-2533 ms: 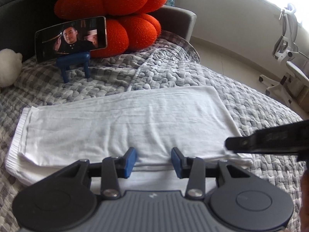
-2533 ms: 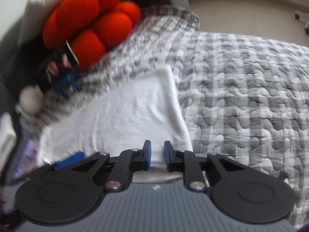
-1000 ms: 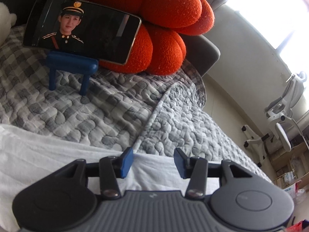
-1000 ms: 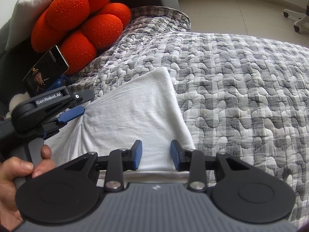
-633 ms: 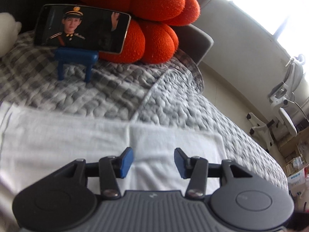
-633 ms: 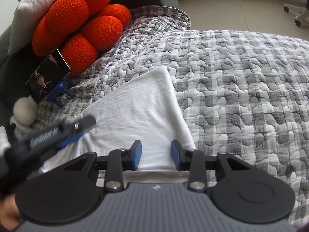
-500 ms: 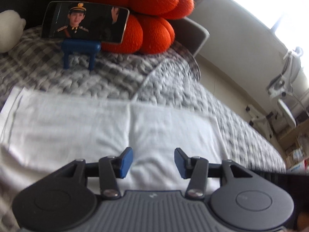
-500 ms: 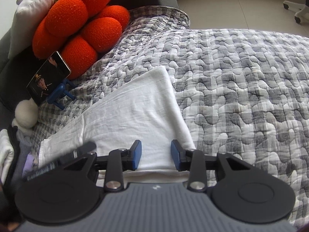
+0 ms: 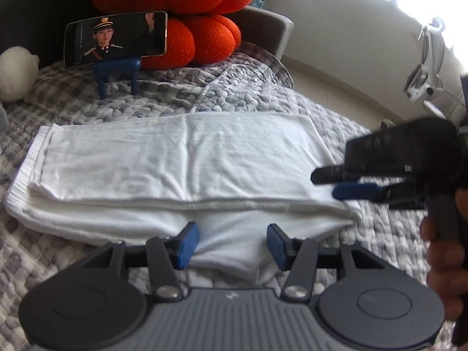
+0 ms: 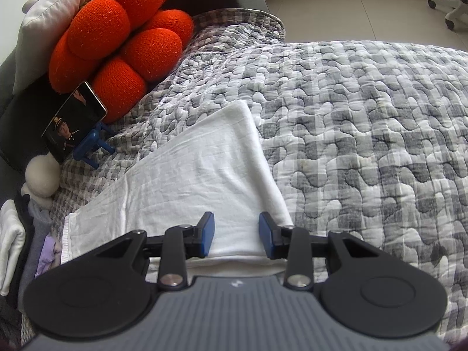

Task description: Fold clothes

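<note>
A white garment [image 9: 181, 169] lies folded into a long flat strip across the grey quilted bed, its ribbed hem at the left end. My left gripper [image 9: 231, 244] hovers open over the garment's near edge, nothing between its blue pads. In the left wrist view the right gripper [image 9: 348, 182] reaches in from the right, held by a hand [image 9: 444, 260], over the strip's right end. From the right wrist view that right gripper [image 10: 236, 239] stands open above the garment [image 10: 201, 175] near its right corner, and it grips nothing.
A phone [image 9: 115, 38] on a blue stand [image 9: 117, 73] plays video at the bed's head, against an orange cushion [image 9: 175, 8]. A white plush ball [image 9: 14, 73] sits left. Other clothes [image 10: 17, 242] pile at the left. An office chair [image 9: 430, 64] stands on the floor.
My left gripper has pulled back from near the phone to the garment's near edge, and the whole strip now shows. The right gripper opened slightly earlier and has stayed over the right end.
</note>
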`<state>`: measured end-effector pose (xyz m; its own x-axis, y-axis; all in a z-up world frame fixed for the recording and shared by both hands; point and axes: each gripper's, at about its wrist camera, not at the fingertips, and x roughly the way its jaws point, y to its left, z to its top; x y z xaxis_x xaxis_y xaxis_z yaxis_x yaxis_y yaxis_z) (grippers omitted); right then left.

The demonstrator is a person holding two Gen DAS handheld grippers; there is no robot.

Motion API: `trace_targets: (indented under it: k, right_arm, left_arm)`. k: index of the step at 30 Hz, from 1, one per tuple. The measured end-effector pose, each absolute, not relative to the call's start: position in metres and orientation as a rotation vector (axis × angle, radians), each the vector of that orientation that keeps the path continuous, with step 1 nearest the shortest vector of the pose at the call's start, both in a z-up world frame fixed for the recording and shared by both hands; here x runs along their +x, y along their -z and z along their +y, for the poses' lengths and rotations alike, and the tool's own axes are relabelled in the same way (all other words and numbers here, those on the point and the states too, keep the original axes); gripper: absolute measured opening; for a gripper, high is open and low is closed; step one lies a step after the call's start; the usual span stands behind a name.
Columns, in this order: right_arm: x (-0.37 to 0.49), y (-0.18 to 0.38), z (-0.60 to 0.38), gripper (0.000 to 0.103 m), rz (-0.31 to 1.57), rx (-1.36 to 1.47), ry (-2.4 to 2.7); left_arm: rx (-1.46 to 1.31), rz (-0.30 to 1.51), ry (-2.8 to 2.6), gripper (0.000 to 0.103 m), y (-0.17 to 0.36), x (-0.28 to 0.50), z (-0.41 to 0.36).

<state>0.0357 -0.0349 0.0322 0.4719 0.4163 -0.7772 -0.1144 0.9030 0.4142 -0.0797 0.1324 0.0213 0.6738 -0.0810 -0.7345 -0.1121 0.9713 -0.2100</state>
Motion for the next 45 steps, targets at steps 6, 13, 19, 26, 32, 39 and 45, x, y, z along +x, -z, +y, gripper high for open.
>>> trace_targets:
  k: [6,13,19,26,32,39,45]
  right_arm:
    - [0.036,-0.035,-0.042,0.041,1.023,0.326,-0.307]
    - [0.036,-0.038,-0.053,0.043,1.005,0.348,-0.259]
    - [0.036,-0.04,-0.062,0.047,0.99,0.366,-0.219]
    - [0.039,-0.039,-0.067,0.047,0.986,0.354,-0.179]
    - [0.041,-0.036,-0.069,0.047,0.994,0.326,-0.166]
    - [0.042,-0.029,-0.062,0.051,1.004,0.297,-0.214]
    - [0.039,-0.025,-0.053,0.053,0.965,0.238,-0.296]
  left_arm:
    - [-0.184,0.842,-0.008,0.06,-0.023,-0.092,0.124]
    - [-0.287,0.805,0.029,0.062,-0.035,-0.096,0.135]
    - [-0.359,0.769,0.048,0.062,-0.047,-0.094,0.143]
    - [-0.519,0.774,0.007,0.062,-0.072,-0.038,0.148]
    - [-0.49,0.778,-0.038,0.061,-0.048,-0.012,0.142]
    - [-0.467,0.821,-0.016,0.062,-0.029,-0.01,0.148]
    - [-0.47,0.809,-0.004,0.061,-0.032,-0.011,0.149]
